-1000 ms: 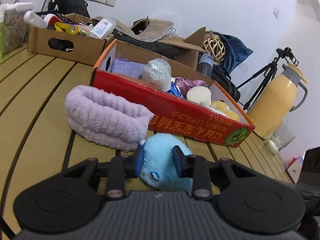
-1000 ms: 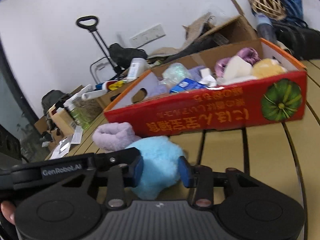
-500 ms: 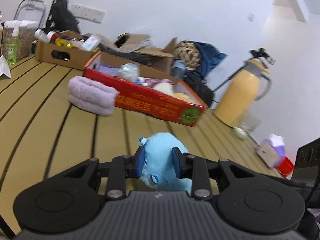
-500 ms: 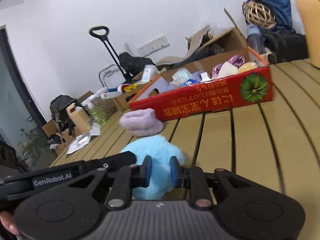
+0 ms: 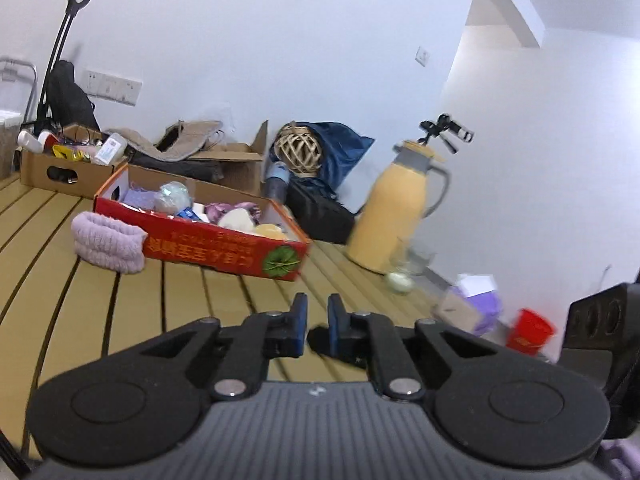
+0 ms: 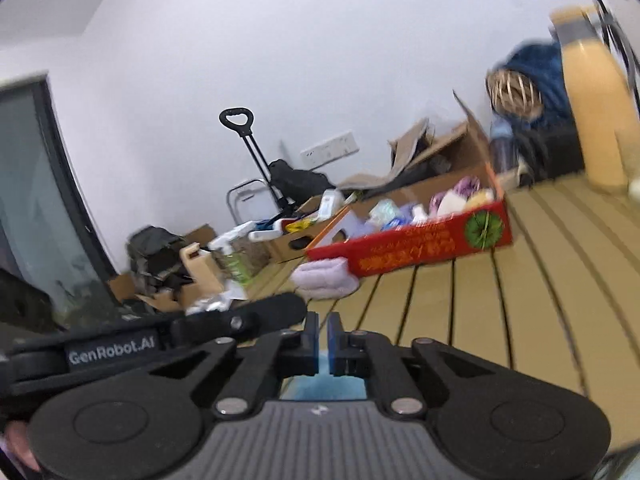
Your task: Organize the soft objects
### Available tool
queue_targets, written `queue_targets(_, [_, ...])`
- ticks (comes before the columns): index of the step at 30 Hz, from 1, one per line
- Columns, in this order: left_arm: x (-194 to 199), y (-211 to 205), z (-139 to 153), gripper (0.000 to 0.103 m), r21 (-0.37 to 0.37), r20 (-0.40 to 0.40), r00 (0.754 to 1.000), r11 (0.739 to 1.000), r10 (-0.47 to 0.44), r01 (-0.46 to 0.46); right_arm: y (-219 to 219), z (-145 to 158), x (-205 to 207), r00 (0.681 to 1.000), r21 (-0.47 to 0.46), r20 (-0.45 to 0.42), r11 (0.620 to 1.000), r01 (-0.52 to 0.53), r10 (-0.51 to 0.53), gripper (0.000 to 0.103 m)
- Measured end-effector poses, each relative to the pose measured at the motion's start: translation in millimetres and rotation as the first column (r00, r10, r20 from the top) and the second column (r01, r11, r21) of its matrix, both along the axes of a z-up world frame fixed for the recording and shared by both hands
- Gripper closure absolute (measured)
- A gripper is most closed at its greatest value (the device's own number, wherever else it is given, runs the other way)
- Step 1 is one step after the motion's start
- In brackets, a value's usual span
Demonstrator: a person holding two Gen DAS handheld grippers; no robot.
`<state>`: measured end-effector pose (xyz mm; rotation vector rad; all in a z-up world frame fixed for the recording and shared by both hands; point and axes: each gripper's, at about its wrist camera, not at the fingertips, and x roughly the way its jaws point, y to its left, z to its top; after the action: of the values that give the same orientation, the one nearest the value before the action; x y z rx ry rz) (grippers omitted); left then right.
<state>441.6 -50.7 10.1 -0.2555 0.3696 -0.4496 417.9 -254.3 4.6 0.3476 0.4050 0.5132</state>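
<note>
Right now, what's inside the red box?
The red box holds a heap of soft things: a clear bag, purple fabric, cream and yellow lumps. The front wall hides whatever lies beneath.

Towel (image 5: 108, 246) left of box (image 5: 224, 240), thermos (image 5: 390, 220) right.

Slatted wooden worktop (image 5: 180, 292), matt; fuzzy lilac cloth roll (image 5: 108, 242); printed red cardboard box (image 5: 224, 246); smooth yellow plastic flask (image 5: 390, 212).
</note>
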Motion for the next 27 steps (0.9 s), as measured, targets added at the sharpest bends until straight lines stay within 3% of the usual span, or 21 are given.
queue_targets(3, [29.2,-0.5,-44.9,0.091,0.058,-0.106,0.991,0.995,0.085,-0.079,5.2,-38.7,32.2,0.997,-0.062,-0.060,0.997,0.054,-0.058,0.091])
queue_targets(6, [31.1,5.8,-62.5,0.093,0.015,-0.160,0.982,0.995,0.102,-0.101,2.6,-74.8,48.0,0.974,-0.053,-0.163,0.988,0.148,-0.155,0.089])
queue_targets(7, [30.6,5.3,-59.7,0.092,0.025,-0.132,0.985,0.993,0.115,-0.113,6.6,-72.5,47.4,0.978,-0.038,-0.152,0.990,0.135,-0.139,0.089])
queue_targets(8, [30.4,5.7,-56.5,0.090,0.047,-0.103,0.987,0.992,0.122,-0.118,15.2,-67.6,44.1,0.990,-0.063,-0.083,0.992,0.112,-0.117,0.094])
queue_targets(9, [29.5,8.8,-54.1,0.087,0.058,-0.076,0.989,0.991,0.128,-0.124,22.8,-64.9,41.3,0.991,-0.123,-0.025,0.984,0.127,-0.131,0.090])
queue_targets(11, [24.5,23.1,-50.4,0.075,0.028,-0.071,0.987,0.990,0.143,-0.142,25.6,-65.4,39.4,0.992,-0.175,-0.005,0.977,0.125,-0.128,0.077])
queue_targets(12, [18.9,33.7,-48.7,0.064,-0.003,-0.070,0.987,0.989,0.145,-0.146,20.9,-66.4,37.6,0.992,-0.157,-0.016,0.981,0.117,-0.121,0.073])
queue_targets(14, [2.0,48.6,-42.6,0.058,-0.012,-0.043,0.984,0.984,0.175,-0.175,8.0,-65.2,25.8,0.992,-0.114,-0.033,0.987,0.115,-0.120,0.063])
queue_targets(16, [-13.1,59.7,-41.0,0.057,0.017,-0.016,0.977,0.977,0.213,-0.212,0.0,-59.2,5.5,0.995,-0.079,-0.023,0.993,0.091,-0.093,0.060])
queue_targets(18, [-26.4,69.8,-40.7,0.058,0.019,-0.038,0.973,0.974,0.228,-0.227,1.8,-57.2,-19.2,1.000,-0.047,-0.012,0.999,0.014,-0.014,0.055])
queue_targets(20, [-38.4,74.9,-37.9,0.057,0.047,-0.093,0.973,0.977,0.210,-0.206,16.3,-63.1,-26.3,0.997,-0.092,-0.070,0.995,-0.043,0.037,0.055])
queue_targets(23, [-47.6,81.0,-42.1,0.047,0.015,-0.179,0.979,0.995,0.100,-0.099,33.4,-68.6,-26.0,0.995,-0.157,-0.079,0.985,-0.074,0.062,0.055])
queue_targets(27, [-29.3,81.9,-56.7,0.051,-0.004,-0.259,0.960,0.993,0.111,-0.116,32.2,-75.3,-7.0,0.985,-0.029,-0.148,0.996,-0.089,0.083,0.057])
